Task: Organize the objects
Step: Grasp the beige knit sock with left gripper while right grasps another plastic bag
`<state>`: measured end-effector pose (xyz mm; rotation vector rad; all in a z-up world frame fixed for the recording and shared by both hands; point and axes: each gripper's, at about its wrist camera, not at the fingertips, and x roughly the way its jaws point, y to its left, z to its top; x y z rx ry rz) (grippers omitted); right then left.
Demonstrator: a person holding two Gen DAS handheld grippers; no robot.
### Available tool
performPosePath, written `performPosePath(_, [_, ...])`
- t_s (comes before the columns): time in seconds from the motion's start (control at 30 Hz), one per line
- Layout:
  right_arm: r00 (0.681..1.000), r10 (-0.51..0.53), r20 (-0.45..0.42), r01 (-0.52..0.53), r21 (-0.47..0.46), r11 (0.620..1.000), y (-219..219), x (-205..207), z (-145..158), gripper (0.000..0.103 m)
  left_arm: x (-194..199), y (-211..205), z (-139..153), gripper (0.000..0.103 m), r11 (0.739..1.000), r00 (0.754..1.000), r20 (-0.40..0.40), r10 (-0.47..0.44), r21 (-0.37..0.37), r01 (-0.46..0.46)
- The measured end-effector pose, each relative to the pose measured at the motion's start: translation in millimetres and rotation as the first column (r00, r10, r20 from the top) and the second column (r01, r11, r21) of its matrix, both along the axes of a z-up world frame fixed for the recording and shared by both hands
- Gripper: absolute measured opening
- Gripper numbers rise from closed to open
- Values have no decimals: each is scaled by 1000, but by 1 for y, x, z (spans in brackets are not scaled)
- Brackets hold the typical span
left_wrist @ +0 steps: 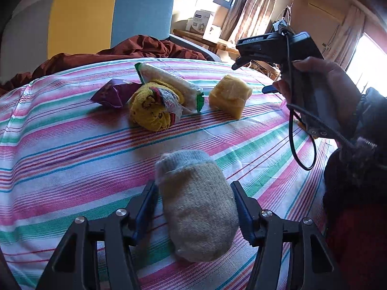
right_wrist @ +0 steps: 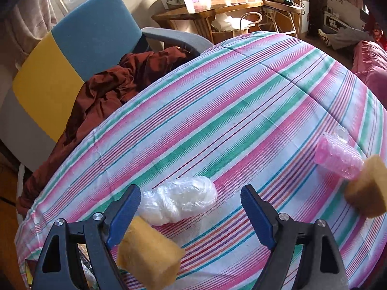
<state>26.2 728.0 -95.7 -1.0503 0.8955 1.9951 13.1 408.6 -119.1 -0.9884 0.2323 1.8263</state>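
Grey sock roll (left_wrist: 198,207) is being held near, low on the striped cloth (left_wrist: 72,145), between the left gripper (left_wrist: 194,205) jaws.
Right gripper (right_wrist: 191,207) is being kept open and empty above a clear plastic bundle (right_wrist: 181,199), seemingly for the next pick.

no legible text on any packet or box
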Motion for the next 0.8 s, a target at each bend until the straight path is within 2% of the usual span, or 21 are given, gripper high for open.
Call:
performPosePath(0.27, [993, 105, 50, -105, 6, 994, -1, -27, -17, 85, 4, 2, -2, 66, 1000, 1000, -17, -7, -10, 7])
performPosePath(0.3, [993, 112, 47, -112, 7, 994, -2, -28, -18, 81, 4, 2, -1, 66, 1000, 1000, -18, -7, -10, 7])
performPosePath(0.37, [991, 134, 29, -134, -2, 991, -5, -29, -16, 63, 5, 2, -2, 66, 1000, 1000, -20, -7, -10, 7])
performPosePath(0.4, [990, 139, 23, -139, 1, 990, -6, -30, -15, 58, 5, 2, -2, 66, 1000, 1000, -20, -7, -10, 7])
performPosePath(0.43, [989, 146, 15, -146, 4, 989, -8, -30, -13, 46, 5, 2, -2, 66, 1000, 1000, -21, -7, -11, 7])
performPosePath(0.53, [984, 177, -37, -178, -25, 984, -10, -30, -8, 39, 5, 2, -1, 66, 1000, 1000, -22, -7, -11, 7])
performPosePath(0.6, [969, 225, -99, -233, -70, 970, -15, -34, -5, 38, 5, 1, -1, 66, 1000, 1000, -23, -7, -12, 7])
performPosePath(0.67, [944, 296, -147, -315, -127, 941, -26, -42, -6, 38, 4, 1, -1, 66, 1000, 1000, -25, -7, -14, 7])
performPosePath(0.8, [887, 438, -143, -458, -172, 872, -53, -62, -14, 36, 5, 2, -1, 65, 1000, 999, -31, -7, -21, 7])
